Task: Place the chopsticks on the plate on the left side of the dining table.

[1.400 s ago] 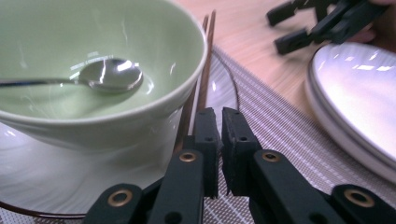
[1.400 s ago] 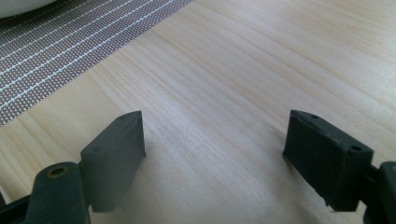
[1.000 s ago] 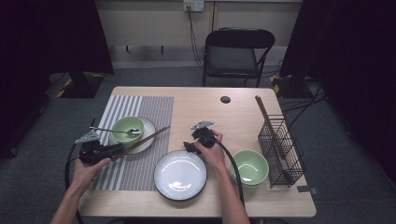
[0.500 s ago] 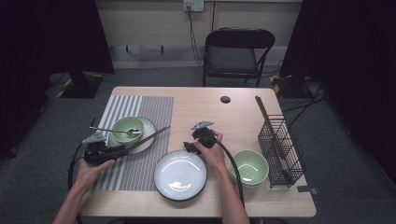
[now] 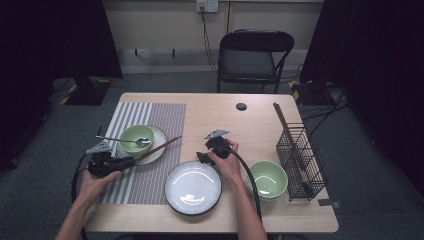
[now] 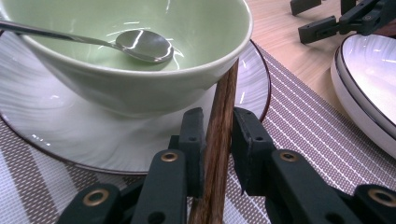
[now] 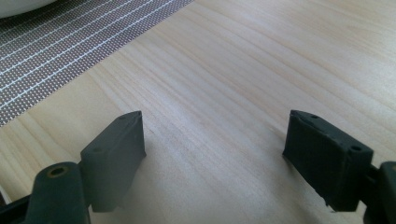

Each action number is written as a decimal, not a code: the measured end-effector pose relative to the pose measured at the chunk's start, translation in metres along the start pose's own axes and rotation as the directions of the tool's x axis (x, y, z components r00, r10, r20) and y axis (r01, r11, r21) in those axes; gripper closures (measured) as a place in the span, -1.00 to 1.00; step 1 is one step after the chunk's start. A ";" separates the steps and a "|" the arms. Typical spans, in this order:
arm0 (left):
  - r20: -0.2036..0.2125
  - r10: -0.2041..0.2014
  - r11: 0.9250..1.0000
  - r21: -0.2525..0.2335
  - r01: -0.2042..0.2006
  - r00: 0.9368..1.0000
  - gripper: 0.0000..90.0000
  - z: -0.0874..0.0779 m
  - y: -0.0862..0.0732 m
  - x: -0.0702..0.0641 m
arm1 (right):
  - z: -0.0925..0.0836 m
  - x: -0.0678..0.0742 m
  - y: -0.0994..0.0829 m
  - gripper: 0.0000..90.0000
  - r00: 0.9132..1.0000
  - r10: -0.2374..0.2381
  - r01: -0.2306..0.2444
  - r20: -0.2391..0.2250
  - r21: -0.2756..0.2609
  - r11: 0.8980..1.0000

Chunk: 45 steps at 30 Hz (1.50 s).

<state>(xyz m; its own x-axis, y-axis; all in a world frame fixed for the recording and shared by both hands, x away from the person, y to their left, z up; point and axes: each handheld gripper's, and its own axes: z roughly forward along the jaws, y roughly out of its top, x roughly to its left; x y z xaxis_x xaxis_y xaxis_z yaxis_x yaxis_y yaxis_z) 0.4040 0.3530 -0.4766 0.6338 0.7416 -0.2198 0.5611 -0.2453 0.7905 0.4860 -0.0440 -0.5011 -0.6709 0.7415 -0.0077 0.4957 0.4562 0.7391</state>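
The wooden chopsticks lie between the jaws of the left tool, their far end leaning against the side of the green bowl. The left pad presses on the wood, while a narrow gap shows at the right pad; the jaws have just been closing around the sticks, so a firm grip cannot be told for sure. From the high view the chopsticks run slantwise from the left tool up toward the middle of the desk, crossing the rim of the white saucer under the bowl. A metal spoon rests inside that bowl, its handle reaching out over the rim. Bowl and saucer stand on the striped placemat.

The right tool hovers low over bare wood with its jaws wide apart and nothing between them. In the high view it sits just beyond the large white plate. To the right stand a second green bowl and a black wire rack.
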 end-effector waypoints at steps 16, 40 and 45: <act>0.002 0.020 1.000 -0.007 -0.020 1.000 0.62 -0.008 -0.004 0.009 | 0.000 0.000 0.000 -0.57 1.000 0.001 -0.001 0.000 0.000 1.000; -0.006 0.043 0.999 -0.003 -0.043 0.999 0.51 -0.007 0.008 0.001 | 0.000 0.000 0.000 -0.58 1.000 -0.001 0.001 0.000 -0.001 1.000; -0.022 0.048 0.999 0.010 -0.048 0.999 0.50 -0.004 0.007 0.002 | 0.000 0.000 0.000 -0.58 1.000 -0.003 0.003 0.001 0.000 1.000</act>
<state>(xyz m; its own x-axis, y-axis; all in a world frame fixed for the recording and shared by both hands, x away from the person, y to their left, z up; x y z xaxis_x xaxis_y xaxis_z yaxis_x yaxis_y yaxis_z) 0.4074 0.3552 -0.4692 0.6485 0.7423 -0.1688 0.5351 -0.2868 0.7946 0.4861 -0.0440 -0.5012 -0.6721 0.7404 -0.0105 0.4936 0.4586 0.7389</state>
